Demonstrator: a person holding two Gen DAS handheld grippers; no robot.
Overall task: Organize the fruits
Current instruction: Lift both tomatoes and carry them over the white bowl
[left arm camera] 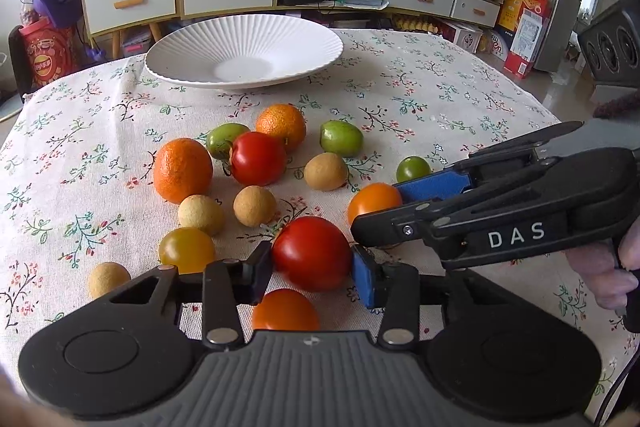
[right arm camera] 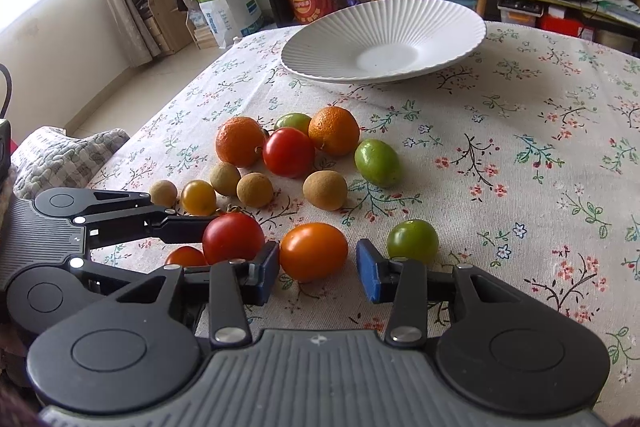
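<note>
We took the white ribbed ceramic plate (left arm camera: pixel 244 51) at the far side of the floral-print tablecloth (left arm camera: pixel 440 95) as our landmark; it held nothing, and all the fruit lay on the cloth on the near side of it, so we judged the sorting to be at its very start. The left gripper (left arm camera: pixel 312 267) sat low over the cloth with its jaws closed in to about the width of a round red tomato (left arm camera: pixel 312 253); both pads appeared to touch the fruit's sides, though we could not tell whether the grip was firm or the tomato was off the cloth. The right gripper (right arm camera: pixel 318 269), nearer the plate than the left in the left wrist view, had its jaws open wider than the oval orange tomato (right arm camera: pixel 313 251) between them: one pad lay just beside the fruit, the other stood apart from it, and it held nothing. A small green tomato (right arm camera: pixel 413 241) lay just beside the outer face of that far pad. Between these fruits and the plate lay two rough-skinned orange mandarins (left arm camera: pixel 183 169), a second red tomato (left arm camera: pixel 258 158), pale green oval fruits (left arm camera: pixel 341 137), tan round longans (left arm camera: pixel 254 205) and a yellow tomato (left arm camera: pixel 186 249). Our judgement: the step in hand was the first pick, both grippers at once. The next move called for closing the right jaws on the orange tomato without nudging the green one, then lifting each fruit clear of its neighbours and carrying it over the cluster to the plate, with light pressure, as ripe tomatoes probably bruise or roll.
</note>
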